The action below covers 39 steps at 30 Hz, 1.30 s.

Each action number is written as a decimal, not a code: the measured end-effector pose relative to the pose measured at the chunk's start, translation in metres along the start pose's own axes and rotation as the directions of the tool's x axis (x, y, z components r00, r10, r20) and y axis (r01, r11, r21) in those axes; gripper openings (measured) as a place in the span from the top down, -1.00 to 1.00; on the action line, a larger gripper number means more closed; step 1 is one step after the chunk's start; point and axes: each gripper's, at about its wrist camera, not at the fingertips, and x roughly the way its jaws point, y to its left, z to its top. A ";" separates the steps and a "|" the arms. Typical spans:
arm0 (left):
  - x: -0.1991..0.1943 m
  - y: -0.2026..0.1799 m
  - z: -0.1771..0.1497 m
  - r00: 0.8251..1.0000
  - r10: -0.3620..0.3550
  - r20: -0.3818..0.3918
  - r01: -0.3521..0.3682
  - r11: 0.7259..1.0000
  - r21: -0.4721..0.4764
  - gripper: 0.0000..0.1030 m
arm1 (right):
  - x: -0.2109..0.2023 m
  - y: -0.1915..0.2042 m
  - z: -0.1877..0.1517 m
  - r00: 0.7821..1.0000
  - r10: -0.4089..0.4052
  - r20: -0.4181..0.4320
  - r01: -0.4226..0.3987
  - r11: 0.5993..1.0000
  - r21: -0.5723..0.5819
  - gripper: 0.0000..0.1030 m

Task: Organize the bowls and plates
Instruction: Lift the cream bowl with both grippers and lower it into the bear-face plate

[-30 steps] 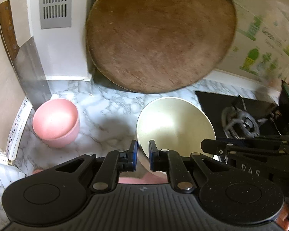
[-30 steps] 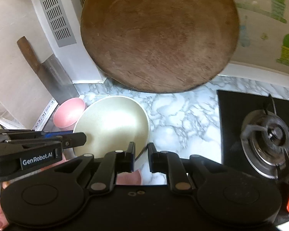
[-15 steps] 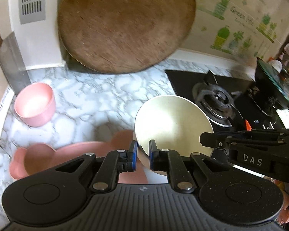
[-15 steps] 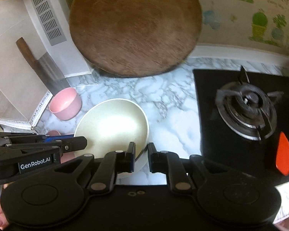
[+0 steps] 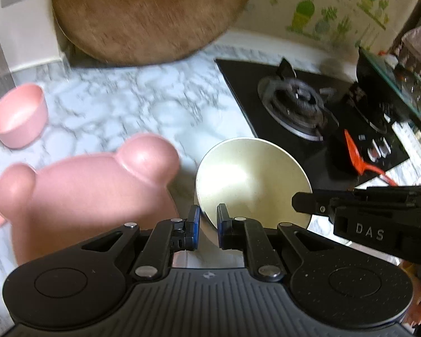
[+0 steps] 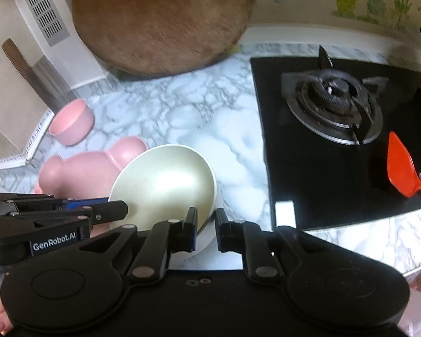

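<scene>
Cream bowl (image 5: 252, 179) hangs tilted above the marble counter (image 5: 143, 104), both tongs clamped on its rim: the left gripper (image 5: 208, 226) on the near-left edge, the right gripper (image 6: 205, 231) on the opposite side. Just beside it sits a pink bear-shaped plate (image 5: 84, 185), with a small pink bowl (image 5: 18, 116) farther left, a round wooden board (image 5: 151, 14) behind, and the black gas hob (image 6: 336, 129) to the right.

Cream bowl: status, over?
Left gripper and right gripper both shut on the round cream bowl's rim, opposite sides. Bowl held beside the pink bear-shaped plate. Small pink bowl stands apart; nothing blocking.
</scene>
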 end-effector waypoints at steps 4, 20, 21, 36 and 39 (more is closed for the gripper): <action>0.013 -0.005 -0.009 0.999 -0.004 -0.034 0.004 1.000 0.011 0.78 | 0.006 -0.007 -0.010 1.000 -0.007 -0.023 0.007 1.000 0.007 0.73; 0.035 -0.011 -0.028 0.994 -0.014 -0.110 0.017 1.000 0.023 0.78 | 0.029 -0.018 -0.030 0.994 -0.023 -0.108 0.024 1.000 0.013 0.73; 0.035 -0.010 -0.028 0.994 -0.013 -0.108 0.016 1.000 0.023 0.78 | 0.029 -0.018 -0.029 0.994 -0.020 -0.108 0.022 1.000 0.013 0.73; 0.027 -0.007 -0.028 0.996 -0.019 -0.091 0.021 1.000 0.023 0.78 | 0.021 -0.017 -0.025 0.995 -0.008 -0.103 0.011 1.000 0.029 0.41; 0.021 -0.007 -0.028 0.997 -0.019 -0.077 0.022 0.999 0.033 0.78 | 0.014 -0.014 -0.023 0.997 -0.005 -0.083 0.007 1.000 0.018 0.39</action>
